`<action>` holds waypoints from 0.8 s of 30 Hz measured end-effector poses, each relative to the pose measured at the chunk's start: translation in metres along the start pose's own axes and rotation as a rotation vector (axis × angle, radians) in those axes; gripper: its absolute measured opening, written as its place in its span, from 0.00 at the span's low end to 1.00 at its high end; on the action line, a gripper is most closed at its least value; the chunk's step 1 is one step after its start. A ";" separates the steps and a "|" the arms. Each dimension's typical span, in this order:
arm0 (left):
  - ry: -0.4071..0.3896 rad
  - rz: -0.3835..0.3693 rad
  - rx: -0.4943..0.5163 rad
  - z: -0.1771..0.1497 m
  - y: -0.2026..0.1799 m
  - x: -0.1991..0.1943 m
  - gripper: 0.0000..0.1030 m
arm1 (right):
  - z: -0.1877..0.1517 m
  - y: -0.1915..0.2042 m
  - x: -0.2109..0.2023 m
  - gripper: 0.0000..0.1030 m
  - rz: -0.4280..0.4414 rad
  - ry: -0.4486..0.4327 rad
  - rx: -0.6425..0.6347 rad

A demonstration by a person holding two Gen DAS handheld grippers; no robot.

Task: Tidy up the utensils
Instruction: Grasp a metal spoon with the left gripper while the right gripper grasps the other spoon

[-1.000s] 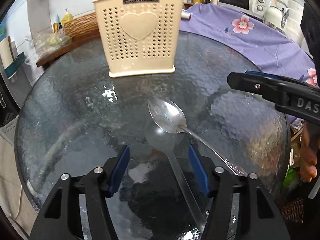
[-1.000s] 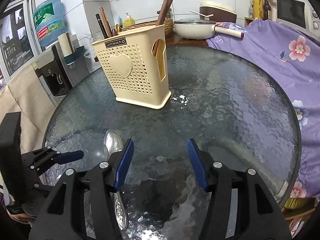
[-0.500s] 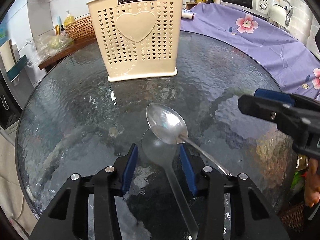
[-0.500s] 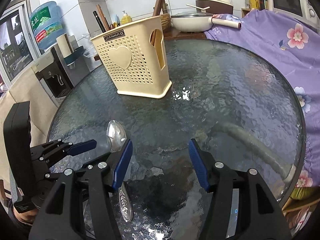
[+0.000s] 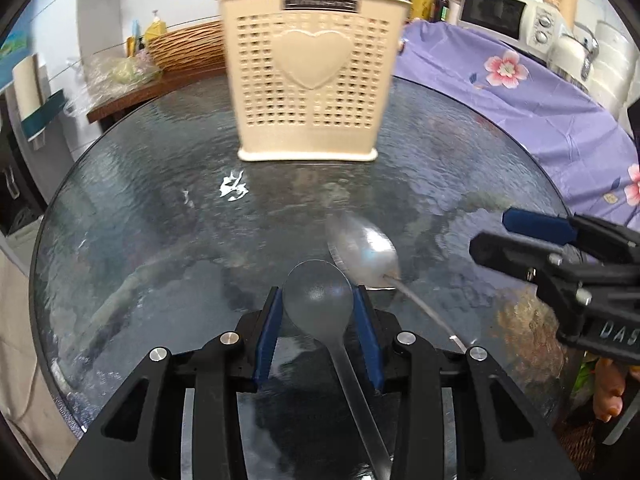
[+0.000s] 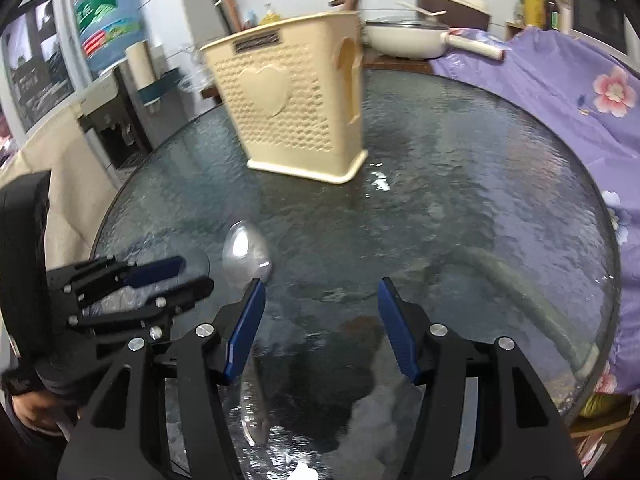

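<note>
My left gripper (image 5: 318,330) is shut on the bowl of a clear plastic spoon (image 5: 320,296), whose handle runs back toward the camera. A metal spoon (image 5: 366,252) lies on the glass table just ahead and right of it. The cream perforated utensil holder (image 5: 312,76) with a heart stands at the table's far side, chopsticks sticking out of it. My right gripper (image 6: 320,328) is open and empty above the glass, with the metal spoon (image 6: 246,254) just left of its left finger. The left gripper (image 6: 132,280) shows at its left.
The round textured glass table (image 6: 460,208) fills both views. A purple flowered cloth (image 5: 532,92) covers the right side. A white pan (image 6: 404,38), a microwave (image 5: 508,20) and a woven basket (image 5: 184,44) stand behind.
My left gripper has closed on the clear spoon's bowl. The metal spoon now lies further right of it. The right gripper has stayed open and shifted slightly.
</note>
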State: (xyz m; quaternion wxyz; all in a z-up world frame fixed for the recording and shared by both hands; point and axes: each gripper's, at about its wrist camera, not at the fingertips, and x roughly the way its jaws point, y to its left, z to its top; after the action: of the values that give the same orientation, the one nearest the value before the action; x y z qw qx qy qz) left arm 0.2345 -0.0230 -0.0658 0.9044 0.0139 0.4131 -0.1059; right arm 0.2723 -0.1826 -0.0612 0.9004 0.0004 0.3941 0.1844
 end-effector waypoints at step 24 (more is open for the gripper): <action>-0.030 0.014 -0.115 -0.004 0.050 -0.004 0.35 | 0.021 0.065 0.067 0.56 -0.023 0.129 -0.206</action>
State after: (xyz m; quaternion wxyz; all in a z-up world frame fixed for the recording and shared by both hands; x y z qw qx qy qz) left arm 0.2393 0.0271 -0.0685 0.9105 -0.0367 0.4049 -0.0761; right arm 0.3068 -0.0969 -0.0847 0.8704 -0.1085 0.4304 0.2130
